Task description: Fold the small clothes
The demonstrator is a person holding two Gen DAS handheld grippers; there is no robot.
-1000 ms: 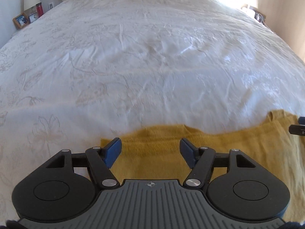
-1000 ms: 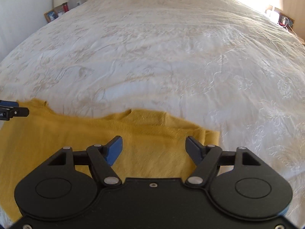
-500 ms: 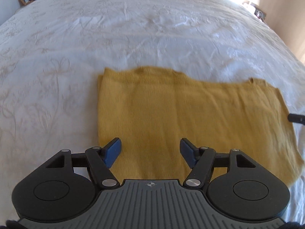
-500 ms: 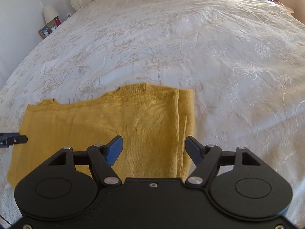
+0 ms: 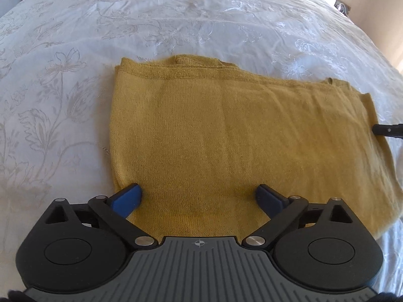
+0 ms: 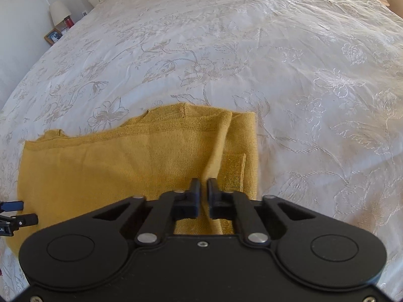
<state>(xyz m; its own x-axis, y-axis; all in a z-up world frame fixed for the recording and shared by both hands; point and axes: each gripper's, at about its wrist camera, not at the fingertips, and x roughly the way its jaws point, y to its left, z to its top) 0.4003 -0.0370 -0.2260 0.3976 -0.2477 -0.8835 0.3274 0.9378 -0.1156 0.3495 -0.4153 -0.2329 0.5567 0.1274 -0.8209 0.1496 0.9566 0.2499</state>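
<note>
Right gripper (image 6: 203, 186) is pinching a ridge of the mustard knit garment (image 6: 121, 161) (folded flat near the bedspread's (image 6: 289, 63) front edge); left gripper (image 5: 199, 193) hovers spread wide over it.

Matt mustard knit garment (image 5: 226, 130) on embroidered white cloth bedspread (image 5: 176, 20); matt black plastic right tool (image 6: 204, 191).

Left gripper (image 5: 199, 196) body: black, two round lobes, each with a shallow circular recess.
Left gripper centre plate: grey, ribbed lengthwise, small crosshair mark at front edge.
Left fingers (image 5: 127, 197): blue pads on black linkage arms.
Left fasteners: silver pivot pins at arm joints.
Right gripper (image 6: 204, 191) body: matte black, smooth, same twin-lobe outline.
Right fingers (image 6: 192, 193): black blocks.
Right fasteners: silver pivot pins, one small centre screw, corner screws at lower edge.
</note>
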